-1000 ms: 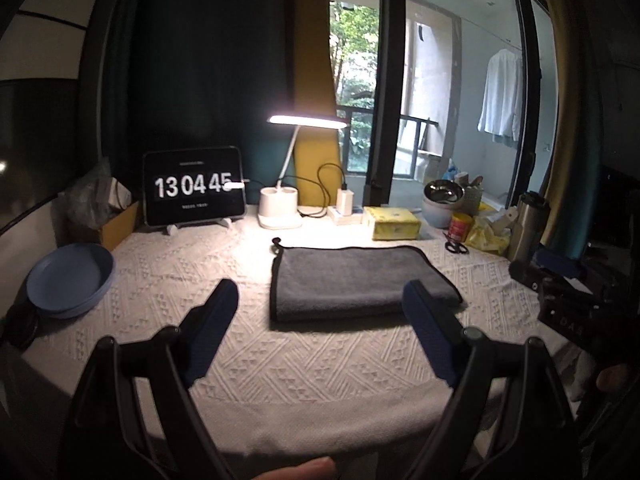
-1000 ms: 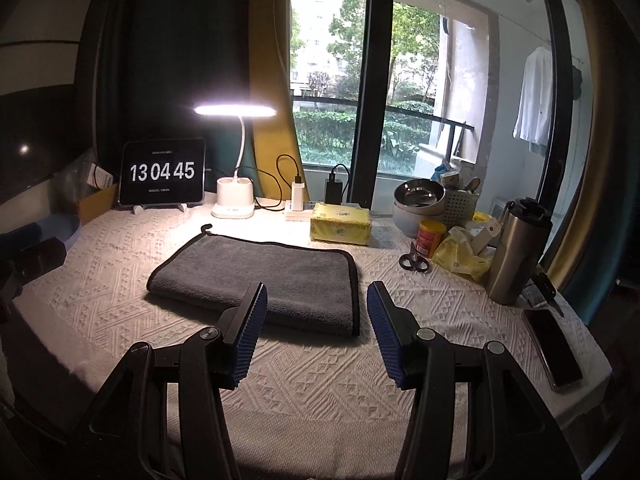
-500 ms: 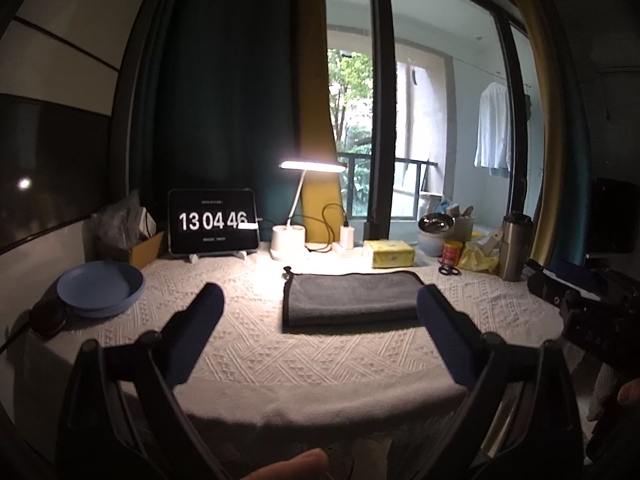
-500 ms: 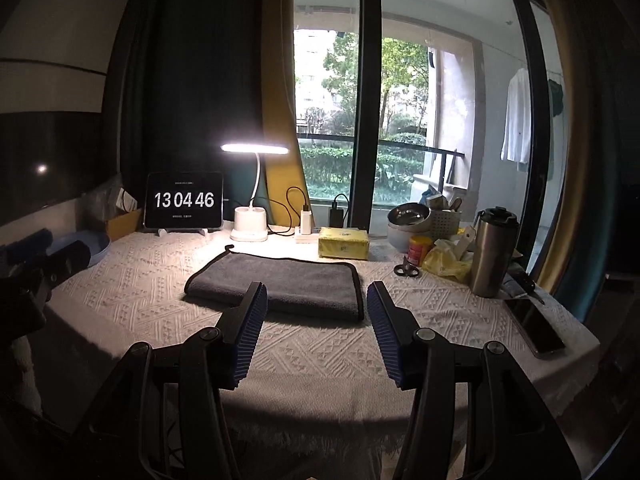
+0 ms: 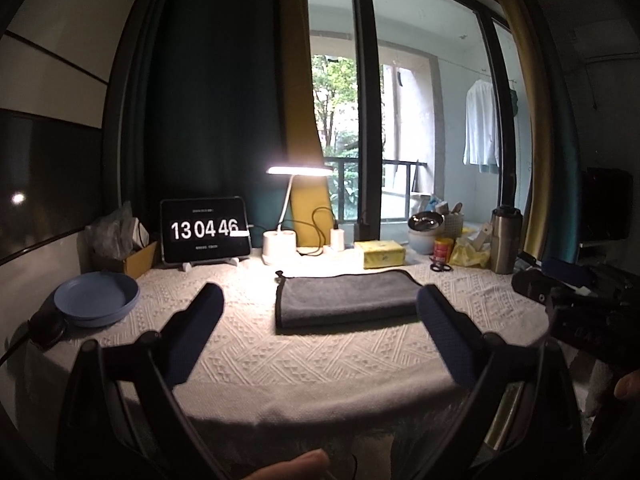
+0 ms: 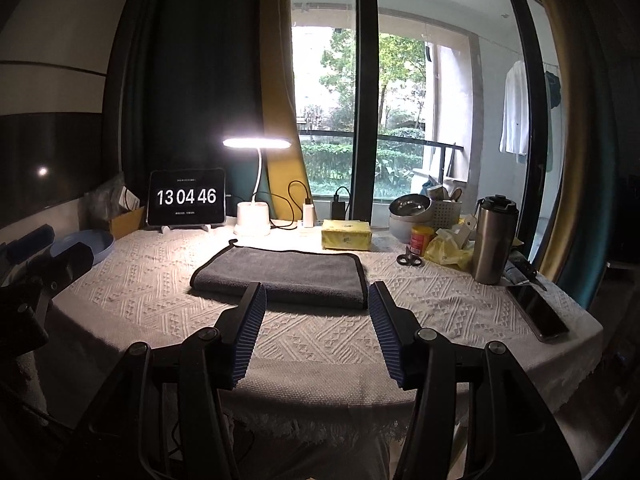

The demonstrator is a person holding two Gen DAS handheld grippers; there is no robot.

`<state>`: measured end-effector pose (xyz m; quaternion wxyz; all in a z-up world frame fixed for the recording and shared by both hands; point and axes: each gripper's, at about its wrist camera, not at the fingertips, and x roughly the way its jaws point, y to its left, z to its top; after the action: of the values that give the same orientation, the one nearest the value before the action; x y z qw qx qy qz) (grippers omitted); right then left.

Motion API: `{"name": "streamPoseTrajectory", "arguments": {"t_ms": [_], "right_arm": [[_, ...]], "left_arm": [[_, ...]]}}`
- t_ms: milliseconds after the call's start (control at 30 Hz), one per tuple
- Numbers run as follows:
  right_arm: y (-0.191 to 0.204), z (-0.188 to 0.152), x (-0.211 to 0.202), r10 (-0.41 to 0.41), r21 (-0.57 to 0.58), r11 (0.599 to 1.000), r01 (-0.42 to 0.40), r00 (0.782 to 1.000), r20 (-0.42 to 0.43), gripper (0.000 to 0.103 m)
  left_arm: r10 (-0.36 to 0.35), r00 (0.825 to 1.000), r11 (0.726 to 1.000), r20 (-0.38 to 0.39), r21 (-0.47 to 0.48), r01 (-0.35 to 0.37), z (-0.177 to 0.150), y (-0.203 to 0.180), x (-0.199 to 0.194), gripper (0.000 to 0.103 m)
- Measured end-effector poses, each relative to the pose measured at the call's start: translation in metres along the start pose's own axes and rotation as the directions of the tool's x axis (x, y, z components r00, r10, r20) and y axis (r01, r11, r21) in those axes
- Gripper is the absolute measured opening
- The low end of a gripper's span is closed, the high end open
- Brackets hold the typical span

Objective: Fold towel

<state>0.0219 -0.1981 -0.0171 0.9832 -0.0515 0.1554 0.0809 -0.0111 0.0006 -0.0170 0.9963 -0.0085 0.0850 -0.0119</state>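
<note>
Both claws pulled back since earlier frame; left claw (image 5: 316, 308) spread wide, right claw (image 6: 314, 300) apart, empty. Folded grey towel (image 5: 344, 296) at 12 o'clock on worktop (image 5: 320, 364).

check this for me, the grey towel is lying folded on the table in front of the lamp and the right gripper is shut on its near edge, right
Not quite. The right gripper is open and holds nothing; its fingers sit apart, short of the towel, as the right wrist view shows. The rest stands: the grey towel lies folded on the table in front of the lamp.
</note>
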Motion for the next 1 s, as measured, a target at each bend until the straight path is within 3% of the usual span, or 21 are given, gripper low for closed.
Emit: {"name": "streamPoseTrajectory", "arguments": {"t_ms": [1000], "right_arm": [[0.0018,0.0003,0.0011,0.004,0.001,1.000,-0.004,1.000,0.000,0.056]], "left_arm": [[-0.010,1.000,1.000,-0.010,-0.005,0.010,-0.0012,-0.0020,0.0051,0.098]]}}
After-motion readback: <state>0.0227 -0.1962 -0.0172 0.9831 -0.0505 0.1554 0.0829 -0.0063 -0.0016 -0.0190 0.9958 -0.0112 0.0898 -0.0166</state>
